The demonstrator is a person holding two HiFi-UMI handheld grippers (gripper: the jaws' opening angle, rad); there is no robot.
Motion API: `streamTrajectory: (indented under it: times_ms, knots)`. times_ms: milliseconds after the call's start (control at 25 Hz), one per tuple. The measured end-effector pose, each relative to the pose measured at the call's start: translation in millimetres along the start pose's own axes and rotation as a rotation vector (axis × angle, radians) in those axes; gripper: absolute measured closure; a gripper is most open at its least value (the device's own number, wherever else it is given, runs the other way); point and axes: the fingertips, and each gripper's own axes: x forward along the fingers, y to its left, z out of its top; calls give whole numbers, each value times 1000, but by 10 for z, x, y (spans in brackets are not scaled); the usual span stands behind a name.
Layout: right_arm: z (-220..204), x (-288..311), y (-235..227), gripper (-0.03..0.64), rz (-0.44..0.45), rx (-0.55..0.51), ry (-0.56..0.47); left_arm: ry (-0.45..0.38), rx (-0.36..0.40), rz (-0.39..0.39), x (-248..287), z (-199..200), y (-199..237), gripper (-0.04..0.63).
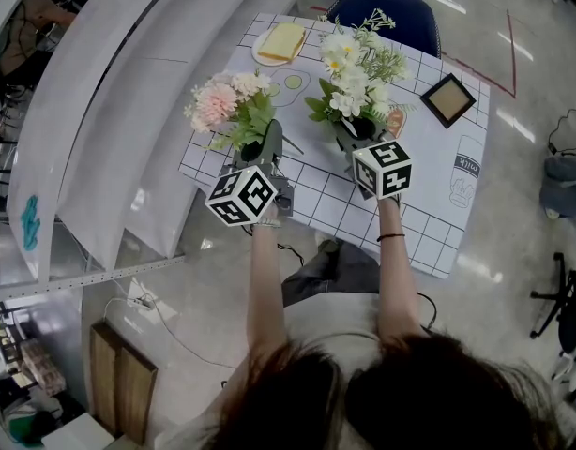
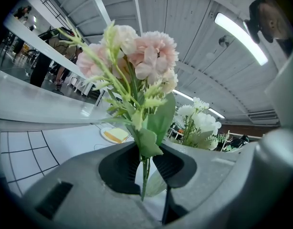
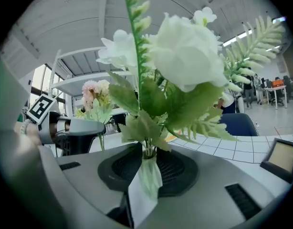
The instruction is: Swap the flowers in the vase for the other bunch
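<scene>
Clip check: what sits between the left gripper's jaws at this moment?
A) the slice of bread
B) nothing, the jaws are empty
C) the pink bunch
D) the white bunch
C: the left gripper view shows the green stems of the pink bunch caught between the jaws of the left gripper, while the white bunch stands in the right gripper.
</scene>
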Motion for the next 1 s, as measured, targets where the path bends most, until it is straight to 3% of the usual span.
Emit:
streamTrajectory:
  times_ms: [1000]
  knots:
    - [-11, -76, 36, 522, -12, 21, -6, -13, -19, 14, -117, -39, -38, 517]
